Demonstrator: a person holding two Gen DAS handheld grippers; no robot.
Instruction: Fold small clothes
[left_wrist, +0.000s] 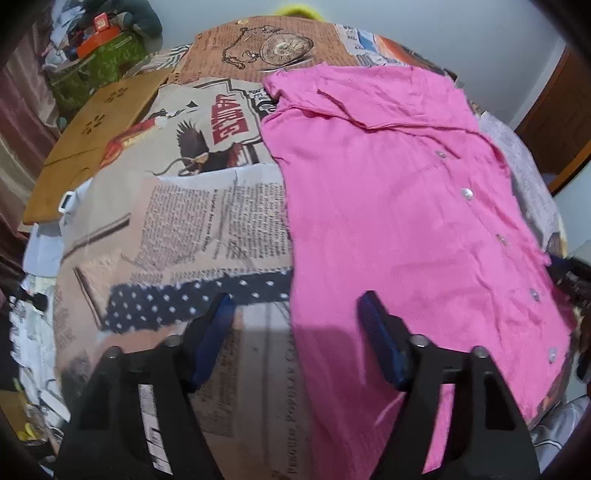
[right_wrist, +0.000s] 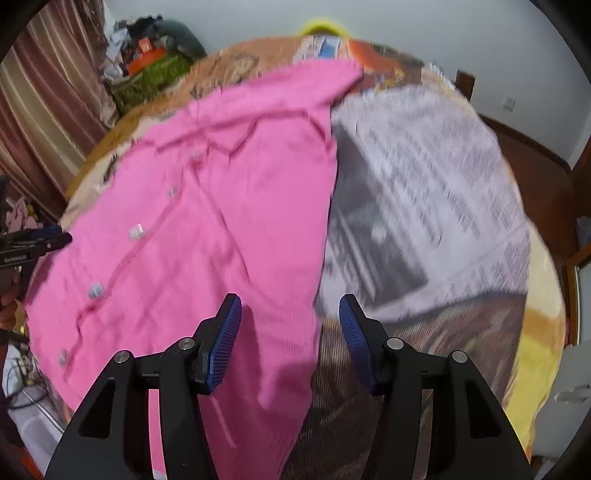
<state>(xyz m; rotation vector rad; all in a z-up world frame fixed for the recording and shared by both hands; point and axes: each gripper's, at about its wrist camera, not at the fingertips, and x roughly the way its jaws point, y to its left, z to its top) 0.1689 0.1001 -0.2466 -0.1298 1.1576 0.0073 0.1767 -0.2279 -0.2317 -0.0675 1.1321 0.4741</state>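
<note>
Your left gripper (left_wrist: 297, 306) and right gripper (right_wrist: 290, 308) hover, jaws apart and empty, over the pink shirt (left_wrist: 399, 221) at centre frame on the newspaper-print cloth (left_wrist: 192, 221).

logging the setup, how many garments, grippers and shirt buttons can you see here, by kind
pink shirt: 1
buttons visible on it: 6
grippers: 2, left gripper and right gripper, both open over the shirt's edges
total: 9
</note>
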